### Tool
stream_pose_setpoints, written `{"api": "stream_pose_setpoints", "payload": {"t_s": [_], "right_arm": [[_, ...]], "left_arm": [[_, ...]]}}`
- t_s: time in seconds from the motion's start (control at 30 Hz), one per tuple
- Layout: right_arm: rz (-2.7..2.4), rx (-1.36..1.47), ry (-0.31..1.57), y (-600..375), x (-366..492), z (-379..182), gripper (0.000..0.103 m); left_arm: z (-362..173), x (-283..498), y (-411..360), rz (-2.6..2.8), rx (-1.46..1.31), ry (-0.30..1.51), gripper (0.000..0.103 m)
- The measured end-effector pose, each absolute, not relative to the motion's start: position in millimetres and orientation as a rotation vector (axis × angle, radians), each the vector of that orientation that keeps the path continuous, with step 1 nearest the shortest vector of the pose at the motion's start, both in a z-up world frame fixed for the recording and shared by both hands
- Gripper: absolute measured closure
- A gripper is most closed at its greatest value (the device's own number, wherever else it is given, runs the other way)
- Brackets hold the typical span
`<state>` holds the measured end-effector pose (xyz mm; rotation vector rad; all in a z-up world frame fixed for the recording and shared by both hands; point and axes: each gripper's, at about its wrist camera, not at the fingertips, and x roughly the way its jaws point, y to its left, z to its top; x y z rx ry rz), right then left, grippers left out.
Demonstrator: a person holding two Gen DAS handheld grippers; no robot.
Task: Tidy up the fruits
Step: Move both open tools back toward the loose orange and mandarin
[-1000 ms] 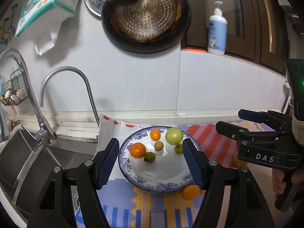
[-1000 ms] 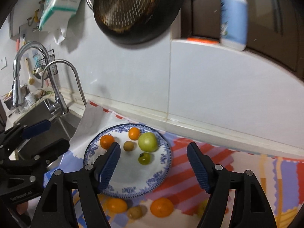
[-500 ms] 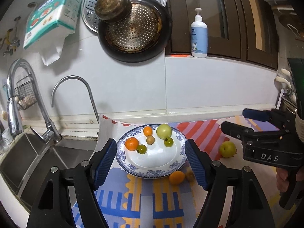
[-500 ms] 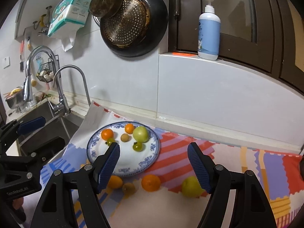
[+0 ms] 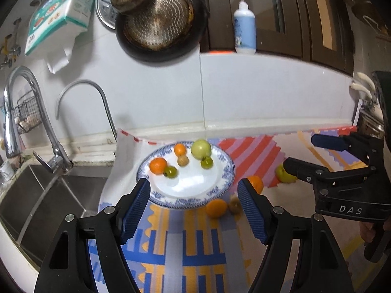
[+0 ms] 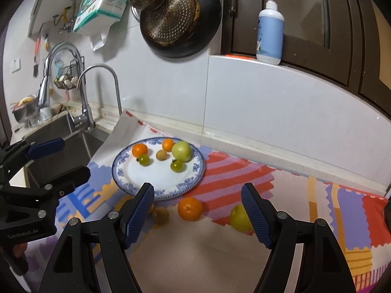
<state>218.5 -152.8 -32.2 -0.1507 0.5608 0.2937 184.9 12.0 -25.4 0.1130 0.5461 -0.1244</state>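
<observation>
The blue-rimmed plate [image 6: 195, 171] already carries 6 fruits: 2 small oranges, a pale green apple [image 6: 181, 151], a small brown fruit and 2 little green tomatoes. By the look of it, the task is a bit over halfway. 4 fruits are not yet on the plate and lie on the patterned mat [image 6: 244, 171]: an orange [image 6: 190, 208] just off the plate's near rim, a brown fruit [image 6: 160, 215] beside it, a yellow-green apple [image 6: 240, 218] further right and partly behind a finger pad, and another orange [image 5: 216, 208] that the left wrist view shows clearly.

The left gripper [image 5: 193, 207] and the right gripper [image 6: 197, 213] both hang above the mat with jaws spread wide, holding nothing. The right one hovers nearest the loose orange, which sits between its fingers in view.

A sink [image 5: 36, 195] with 2 faucets lies left of the mat, a dark pan [image 6: 180, 22] hangs on the tiled wall, and a pump bottle [image 6: 270, 36] stands on the ledge. Nothing blocks the loose fruits, though the round fruit could roll off toward the sink
</observation>
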Motion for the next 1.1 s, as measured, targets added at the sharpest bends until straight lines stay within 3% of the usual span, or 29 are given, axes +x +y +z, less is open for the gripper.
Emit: {"api": "stream_pose_setpoints", "payload": {"t_s": [0.27, 0.7, 0.87, 1.1], "right_arm": [[0.322, -0.177, 0.632, -154, 228, -62, 0.029], [0.353, -0.162, 0.723, -150, 258, -100, 0.033], [0.358, -0.13, 0.757, -149, 272, -108, 0.041], [0.371, -0.097, 0.784, -144, 287, -117, 0.041]], "left_arm": [[-61, 200, 5, -0.169, 0.111, 0.627, 0.03], [-97, 239, 6, -0.227, 0.013, 0.775, 0.052], [-103, 252, 6, -0.233, -0.017, 0.808, 0.057], [-109, 262, 2, -0.258, -0.024, 0.83, 0.059]]}}
